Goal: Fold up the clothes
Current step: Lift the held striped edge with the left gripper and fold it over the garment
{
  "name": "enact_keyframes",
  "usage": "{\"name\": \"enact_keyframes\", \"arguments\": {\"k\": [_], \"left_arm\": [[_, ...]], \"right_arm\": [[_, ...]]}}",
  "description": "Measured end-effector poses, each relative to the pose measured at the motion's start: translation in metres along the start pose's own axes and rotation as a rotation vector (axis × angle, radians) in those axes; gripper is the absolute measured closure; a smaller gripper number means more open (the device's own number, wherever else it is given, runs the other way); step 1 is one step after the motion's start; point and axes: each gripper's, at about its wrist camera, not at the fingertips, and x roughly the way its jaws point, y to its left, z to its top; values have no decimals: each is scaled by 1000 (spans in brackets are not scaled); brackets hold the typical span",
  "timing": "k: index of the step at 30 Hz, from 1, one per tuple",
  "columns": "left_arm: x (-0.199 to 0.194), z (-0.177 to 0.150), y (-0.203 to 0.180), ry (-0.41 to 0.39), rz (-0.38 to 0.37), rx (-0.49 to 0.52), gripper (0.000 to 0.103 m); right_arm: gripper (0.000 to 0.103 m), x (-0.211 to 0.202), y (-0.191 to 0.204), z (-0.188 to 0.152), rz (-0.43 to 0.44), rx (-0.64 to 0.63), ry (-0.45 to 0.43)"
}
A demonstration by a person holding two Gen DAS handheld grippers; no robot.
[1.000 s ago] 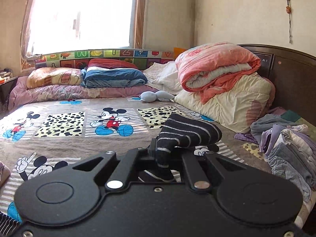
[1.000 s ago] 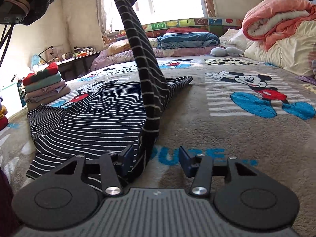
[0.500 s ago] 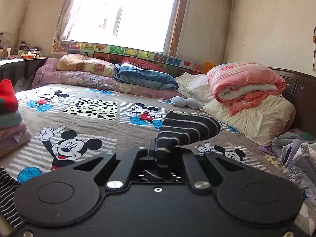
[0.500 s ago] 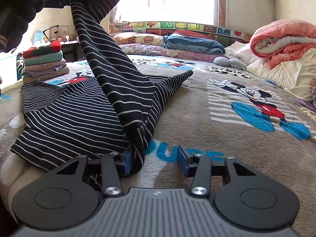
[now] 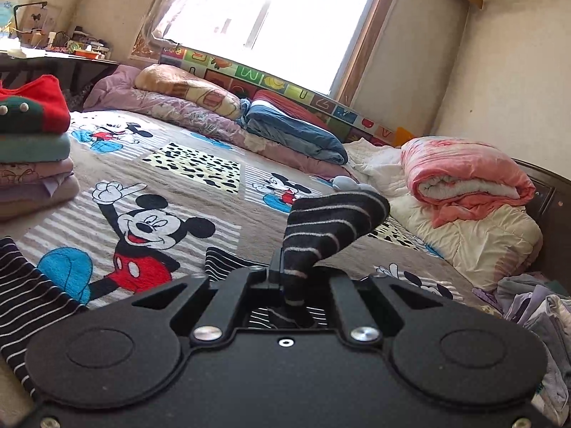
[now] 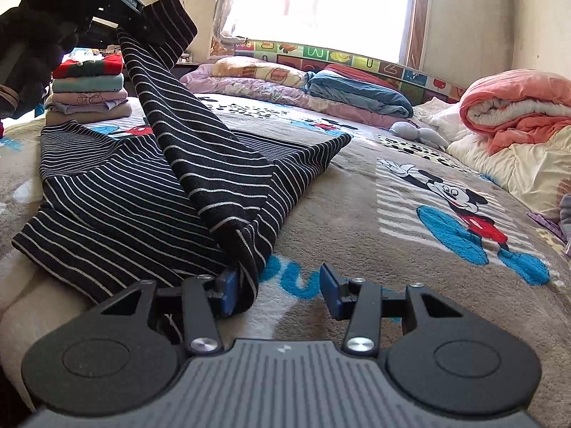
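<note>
A black striped garment (image 6: 117, 192) lies spread across the left half of the cartoon-print blanket (image 6: 374, 192) on the bed, with one sleeve or corner lifted high off the rest. That raised end is clamped in the left gripper (image 5: 291, 278), whose fingers are pressed together on the cloth — the fabric bunches up and flops forward past the fingertips in the left wrist view. From the right wrist camera the same gripper shows at the upper left, held in a dark gloved hand (image 6: 32, 46), the striped cloth running down from it in a taut diagonal to the bed.

The right gripper (image 6: 278, 290) sits low over the blanket at the garment's near edge. Its fingers stand well apart; the lower fold of the lifted cloth hangs against the left blue pad (image 6: 228, 294), and the right pad is clear of it (nothing is pinched between them).

Behind the garment, near the bed's far left edge, a stack of folded clothes (image 6: 89, 89) stands with a red and green piece on top. Rolled quilts (image 6: 517, 114) are piled on the right — beside them, in the left wrist view, lies a loose heap of unfolded clothes (image 5: 535, 306).
</note>
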Motion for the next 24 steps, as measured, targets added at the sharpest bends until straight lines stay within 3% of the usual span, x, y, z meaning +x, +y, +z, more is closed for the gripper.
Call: {"name": "enact_keyframes", "arguments": {"k": [19,24], "left_arm": [[0,-12,13,37,74,31,101],[16,-25,21,80,108,27,101]], "right_arm": [[56,-6,1,3,1,-64,-6],[56,-13,8,2,8,-121,-38]]}}
